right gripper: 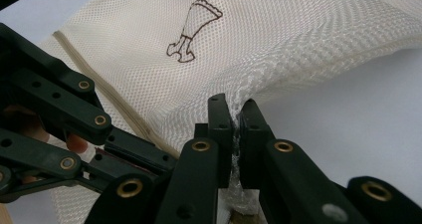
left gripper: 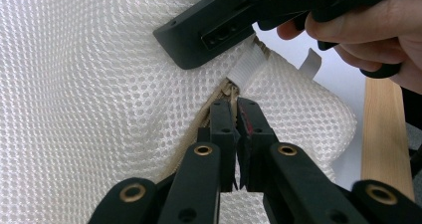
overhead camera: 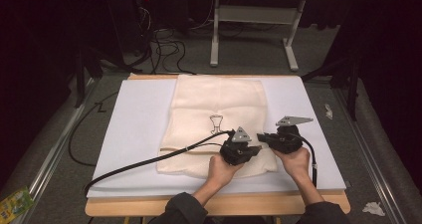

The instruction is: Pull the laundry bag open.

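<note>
The cream mesh laundry bag (overhead camera: 217, 122) with a beige zipper (right gripper: 107, 102) and a small brown printed emblem (right gripper: 194, 30) lies flat on the white sheet covering the table (overhead camera: 139, 129), near the front edge. The left gripper (left gripper: 238, 112) is pinched closed at the zipper's end, apparently on the pull, though the tab itself is hidden between the jaws. The right gripper (right gripper: 235, 115) is clamped on a bunched fold of mesh at the bag's corner. The step in hand looks like opening the zipper: next, the right should hold the fabric taut while the left draws along the track. The left gripper view reveals a white ribbon tab (left gripper: 246, 67) by the zipper end, which the high view cannot resolve.
</note>
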Motion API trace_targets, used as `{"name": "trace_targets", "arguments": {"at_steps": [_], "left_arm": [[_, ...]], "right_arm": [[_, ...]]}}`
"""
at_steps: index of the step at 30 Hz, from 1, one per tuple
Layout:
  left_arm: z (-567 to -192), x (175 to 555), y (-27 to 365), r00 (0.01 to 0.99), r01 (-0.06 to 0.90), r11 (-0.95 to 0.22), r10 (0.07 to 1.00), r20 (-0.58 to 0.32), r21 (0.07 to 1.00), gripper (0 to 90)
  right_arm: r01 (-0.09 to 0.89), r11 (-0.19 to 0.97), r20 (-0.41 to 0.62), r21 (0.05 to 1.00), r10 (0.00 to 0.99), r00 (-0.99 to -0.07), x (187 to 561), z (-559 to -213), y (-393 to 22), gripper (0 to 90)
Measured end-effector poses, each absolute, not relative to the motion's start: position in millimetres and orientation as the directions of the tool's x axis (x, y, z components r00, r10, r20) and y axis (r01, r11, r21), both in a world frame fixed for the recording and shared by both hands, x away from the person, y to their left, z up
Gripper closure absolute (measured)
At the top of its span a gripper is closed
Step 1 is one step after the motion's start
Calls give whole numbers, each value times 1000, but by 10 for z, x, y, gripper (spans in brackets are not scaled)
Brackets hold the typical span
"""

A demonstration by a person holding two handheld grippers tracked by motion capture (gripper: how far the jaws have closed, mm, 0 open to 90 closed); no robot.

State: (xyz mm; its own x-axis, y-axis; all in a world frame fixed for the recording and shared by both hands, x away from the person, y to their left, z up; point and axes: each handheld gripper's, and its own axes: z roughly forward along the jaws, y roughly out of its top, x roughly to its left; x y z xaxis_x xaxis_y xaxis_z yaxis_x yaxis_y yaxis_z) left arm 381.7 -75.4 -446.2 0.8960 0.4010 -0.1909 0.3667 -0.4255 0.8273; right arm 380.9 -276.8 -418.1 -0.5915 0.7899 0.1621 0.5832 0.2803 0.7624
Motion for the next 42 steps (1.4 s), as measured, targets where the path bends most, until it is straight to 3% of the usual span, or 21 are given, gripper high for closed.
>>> {"name": "trace_targets", "arguments": {"at_steps": [42], "left_arm": [[-4396,3825,-549,881,377,-434,441,-171,818,873]], "right_arm": [[581,281,161,764,789,-593,3789,-4221,-2872,886]]}}
